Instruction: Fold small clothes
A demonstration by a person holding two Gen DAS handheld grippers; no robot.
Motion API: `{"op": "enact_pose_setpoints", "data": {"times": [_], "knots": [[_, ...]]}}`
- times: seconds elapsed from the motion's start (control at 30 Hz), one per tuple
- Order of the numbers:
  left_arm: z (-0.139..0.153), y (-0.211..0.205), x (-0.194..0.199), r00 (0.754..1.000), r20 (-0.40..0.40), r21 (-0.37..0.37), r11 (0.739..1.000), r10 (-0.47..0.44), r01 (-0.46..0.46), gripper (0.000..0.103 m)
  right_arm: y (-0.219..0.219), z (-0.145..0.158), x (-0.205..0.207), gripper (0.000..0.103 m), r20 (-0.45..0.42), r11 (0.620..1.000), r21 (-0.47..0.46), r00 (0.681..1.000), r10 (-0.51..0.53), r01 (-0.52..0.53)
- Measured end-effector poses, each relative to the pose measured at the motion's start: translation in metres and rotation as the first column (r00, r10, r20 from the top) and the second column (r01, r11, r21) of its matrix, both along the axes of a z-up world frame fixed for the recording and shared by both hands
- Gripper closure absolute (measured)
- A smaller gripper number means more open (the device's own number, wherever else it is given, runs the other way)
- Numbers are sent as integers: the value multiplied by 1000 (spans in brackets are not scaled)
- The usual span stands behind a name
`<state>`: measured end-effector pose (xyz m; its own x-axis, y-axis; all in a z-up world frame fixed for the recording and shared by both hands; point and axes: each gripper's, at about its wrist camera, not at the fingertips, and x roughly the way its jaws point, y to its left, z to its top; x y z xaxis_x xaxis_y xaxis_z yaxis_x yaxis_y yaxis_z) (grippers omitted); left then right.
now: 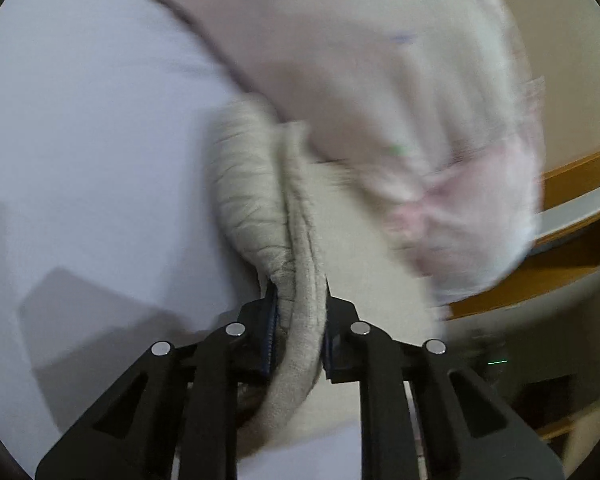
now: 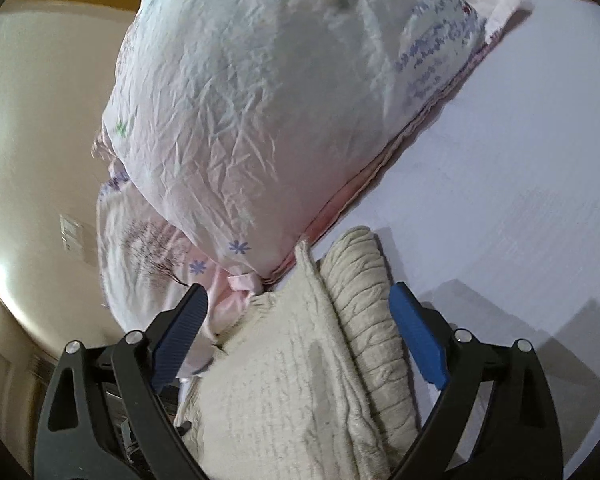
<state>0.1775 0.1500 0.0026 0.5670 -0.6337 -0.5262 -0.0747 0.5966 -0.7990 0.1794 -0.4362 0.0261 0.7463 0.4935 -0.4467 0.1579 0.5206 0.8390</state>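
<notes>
Knit edges bunched, bare white table (image 2: 520, 160) beside.
We clench left gripper (image 1: 298, 300) on beige knit garment (image 1: 256, 184); right gripper (image 2: 300, 320) spread wide around it.

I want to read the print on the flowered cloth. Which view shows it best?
The right wrist view: the flowered cloth is sharp there, with blue flowers and creases clear. The left wrist view shows it only as a pale blur.

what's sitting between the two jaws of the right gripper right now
In the right wrist view, the open right gripper straddles a beige knit garment, bunched and ribbed, with the pink floral cloth just beyond it.
</notes>
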Motion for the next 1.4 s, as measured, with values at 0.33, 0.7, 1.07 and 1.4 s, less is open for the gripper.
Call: {"op": "enact_pose_setpoints", "data": {"times": [0.33, 0.7, 1.07, 1.4], "knots": [[50, -247, 67, 901, 182, -387, 814, -393, 433, 81, -19, 21, -8, 12, 56, 993, -105, 997, -53, 59], [55, -174, 47, 945, 165, -57, 954, -281, 294, 51, -32, 19, 4, 6, -90, 993, -61, 991, 98, -103], [-5, -207, 29, 920, 10, 237, 895, -391, 377, 25, 0, -9, 31, 29, -310, 935, -58, 896, 317, -351], [3, -166, 20, 919, 93, 112, 921, -384, 374, 63, 58, -8, 15, 72, -174, 897, 61, 881, 441, -437]]}}
